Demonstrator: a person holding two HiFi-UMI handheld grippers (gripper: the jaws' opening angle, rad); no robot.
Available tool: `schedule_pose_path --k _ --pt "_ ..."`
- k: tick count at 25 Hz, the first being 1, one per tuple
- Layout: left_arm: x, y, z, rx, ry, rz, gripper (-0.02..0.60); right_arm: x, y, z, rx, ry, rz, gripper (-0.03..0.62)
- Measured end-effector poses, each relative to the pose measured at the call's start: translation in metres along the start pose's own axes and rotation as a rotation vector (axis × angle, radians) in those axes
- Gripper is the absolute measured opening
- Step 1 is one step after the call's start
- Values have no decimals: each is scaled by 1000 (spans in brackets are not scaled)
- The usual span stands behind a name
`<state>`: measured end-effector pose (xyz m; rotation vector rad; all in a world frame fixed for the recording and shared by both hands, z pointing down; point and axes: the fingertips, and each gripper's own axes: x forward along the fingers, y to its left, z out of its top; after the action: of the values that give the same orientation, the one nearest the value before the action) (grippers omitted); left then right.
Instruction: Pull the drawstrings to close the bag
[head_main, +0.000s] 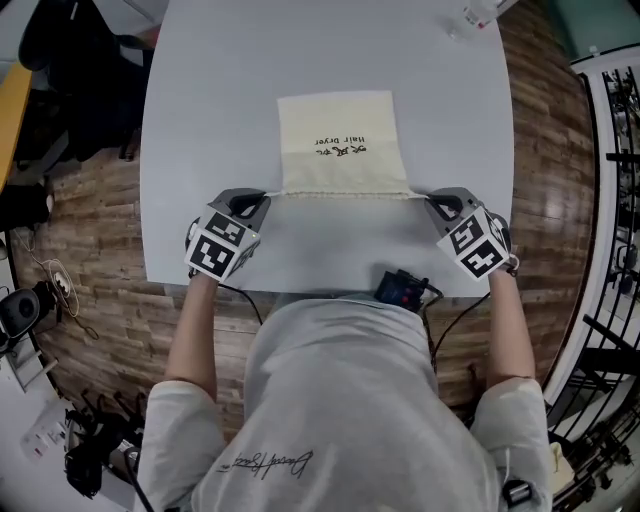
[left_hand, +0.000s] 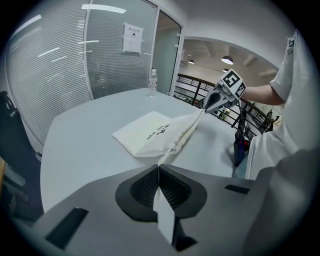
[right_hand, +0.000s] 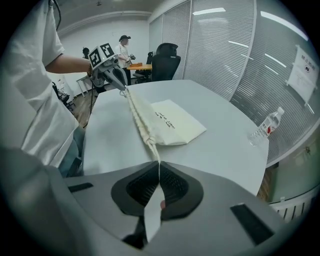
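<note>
A cream drawstring bag (head_main: 338, 140) with dark print lies flat on the grey table (head_main: 200, 120), its gathered mouth edge (head_main: 345, 193) toward me. My left gripper (head_main: 262, 199) is shut on the left drawstring (left_hand: 161, 162) at the mouth's left end. At the right end my right gripper (head_main: 432, 200) is shut on the right drawstring (right_hand: 155, 154). Both strings run taut from the jaws to the bunched mouth. The bag (left_hand: 150, 134) shows beyond the left jaws, with the right gripper (left_hand: 210, 104) at its far end. From the right gripper view the bag (right_hand: 167, 122) stretches toward the left gripper (right_hand: 121, 89).
A clear plastic bottle (head_main: 478, 14) stands at the table's far right edge, also the bottle (right_hand: 265, 126) in the right gripper view. A dark device with cables (head_main: 402, 288) hangs at the table's near edge by my body. Wooden floor surrounds the table; railing (head_main: 615, 180) is at right.
</note>
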<state>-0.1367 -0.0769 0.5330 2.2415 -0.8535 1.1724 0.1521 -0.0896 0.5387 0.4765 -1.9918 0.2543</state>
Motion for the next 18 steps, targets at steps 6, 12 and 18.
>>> schedule_pose_path --k 6,12,18 --pt "-7 4 0 -8 -15 9 11 -10 -3 3 28 -20 -27 25" --pt "-20 10 3 15 -25 48 11 -21 -6 2 32 -32 -61 25" --pt "-33 15 9 28 -38 72 11 -34 -9 8 25 -48 -88 25"
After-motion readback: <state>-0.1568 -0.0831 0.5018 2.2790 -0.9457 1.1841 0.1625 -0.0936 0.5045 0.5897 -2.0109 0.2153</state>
